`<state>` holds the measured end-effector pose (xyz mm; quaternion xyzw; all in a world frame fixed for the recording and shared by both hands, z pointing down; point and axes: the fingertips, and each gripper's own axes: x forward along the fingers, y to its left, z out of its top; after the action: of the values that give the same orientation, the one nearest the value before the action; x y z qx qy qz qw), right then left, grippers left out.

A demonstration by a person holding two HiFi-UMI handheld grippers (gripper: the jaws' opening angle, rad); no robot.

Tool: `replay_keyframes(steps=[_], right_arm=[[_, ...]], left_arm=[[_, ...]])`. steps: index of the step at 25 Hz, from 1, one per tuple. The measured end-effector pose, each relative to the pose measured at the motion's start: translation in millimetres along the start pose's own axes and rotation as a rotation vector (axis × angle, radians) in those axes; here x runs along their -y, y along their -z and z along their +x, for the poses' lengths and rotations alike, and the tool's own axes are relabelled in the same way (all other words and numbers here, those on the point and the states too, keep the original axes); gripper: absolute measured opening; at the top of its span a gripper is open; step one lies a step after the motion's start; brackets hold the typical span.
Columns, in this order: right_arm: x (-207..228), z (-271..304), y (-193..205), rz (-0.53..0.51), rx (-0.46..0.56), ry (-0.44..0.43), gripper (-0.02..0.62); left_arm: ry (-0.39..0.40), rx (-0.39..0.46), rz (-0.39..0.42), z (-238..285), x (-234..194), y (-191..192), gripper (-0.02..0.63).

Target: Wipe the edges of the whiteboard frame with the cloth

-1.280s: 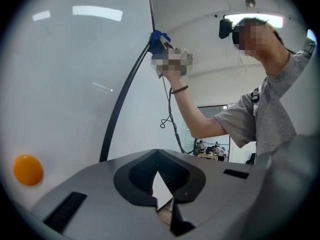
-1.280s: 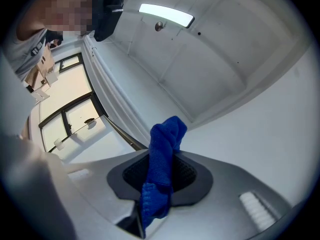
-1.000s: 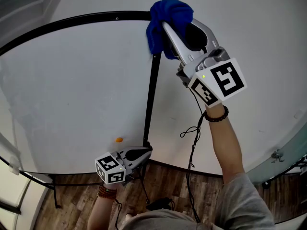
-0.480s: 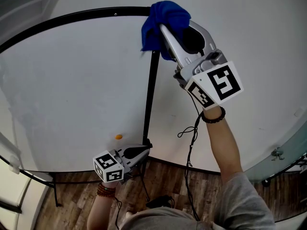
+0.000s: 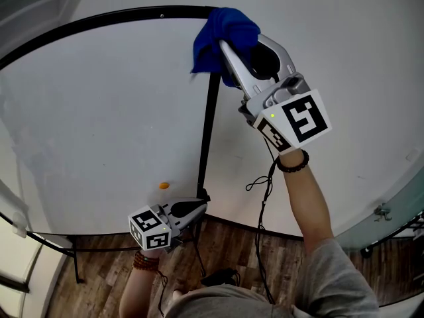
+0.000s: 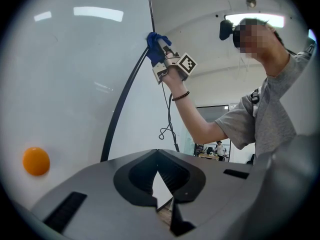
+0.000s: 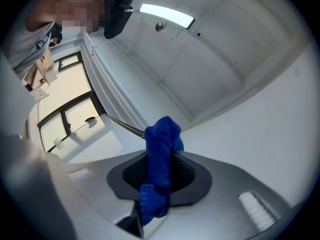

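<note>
Blue cloth [image 5: 224, 32], one only: a deep blue, fuzzy fabric, bunched into a crumpled wad. It sits at the top right corner of the whiteboard frame [image 5: 207, 131], where the top bar meets the upright side bar. Two grippers. The right gripper [image 5: 227, 45] is raised to that corner with its jaws clenched on the cloth; a fold pokes out past the tips and a tail hangs back between the jaws. The left gripper [image 5: 201, 209] is low, near the bottom end of the same upright bar, jaws closed tip to tip with nothing in them; whether it touches the bar is unclear. One whiteboard [image 5: 99, 111], white with a thin black frame. One orange dot [image 5: 163, 185] is low on the board, left of the upright bar. One black cable [image 5: 264, 177] dangles below the right gripper.
</note>
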<state>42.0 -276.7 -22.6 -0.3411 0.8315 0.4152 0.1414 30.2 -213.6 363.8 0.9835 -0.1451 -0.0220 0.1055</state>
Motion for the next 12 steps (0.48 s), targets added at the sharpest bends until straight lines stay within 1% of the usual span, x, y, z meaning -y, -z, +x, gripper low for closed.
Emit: replay_keyframes(steps=[7,12], right_arm=[[-2.3,-4.8,7.1,0.032,0.001,0.001,0.094],[-3.9,-5.7,9.2,0.036,-0.005,0.001,0.094]], left_arm=[[-0.008,0.001,-0.009,-2.9,-0.3,2.2,0.009],[-0.012,0.000,-0.015,-4.4,-0.6,2.6,0.009]])
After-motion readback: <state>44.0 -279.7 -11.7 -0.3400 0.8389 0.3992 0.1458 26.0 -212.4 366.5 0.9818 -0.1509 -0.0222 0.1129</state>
